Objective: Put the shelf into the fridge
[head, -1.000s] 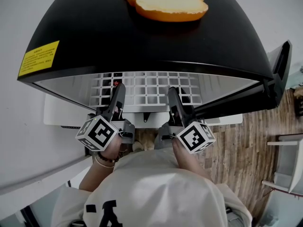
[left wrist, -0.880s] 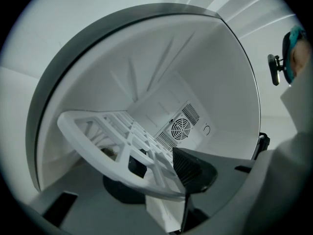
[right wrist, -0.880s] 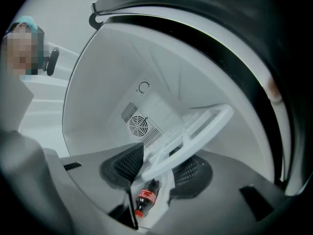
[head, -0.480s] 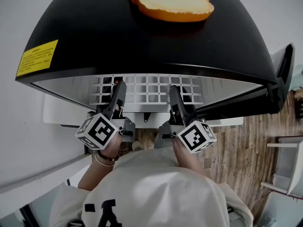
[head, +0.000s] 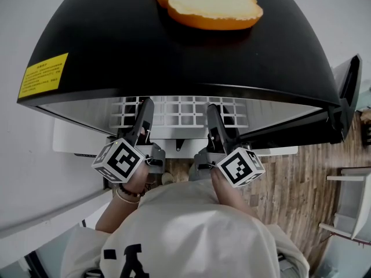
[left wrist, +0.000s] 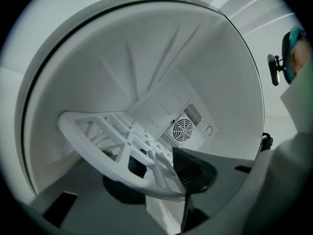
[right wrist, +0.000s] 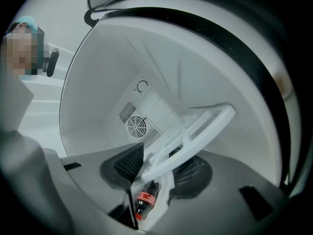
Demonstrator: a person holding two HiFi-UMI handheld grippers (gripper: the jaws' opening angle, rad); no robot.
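Note:
The white grid shelf lies level, its far part under the black fridge top and inside the white fridge cavity. My left gripper is shut on the shelf's front rim at the left. My right gripper is shut on the rim at the right. In the left gripper view the shelf runs between the left gripper's dark pads. In the right gripper view the shelf crosses between the right gripper's pads.
A loaf of bread lies on the fridge top, near a yellow sticker. The fridge door stands open at the right. A fan vent sits in the back wall. A cola bottle lies below the shelf. White furniture stands on the wooden floor.
The shelf has slid a little deeper into the fridge, so less of its grid shows below the fridge top's edge. Both grippers keep their hold on the rim.

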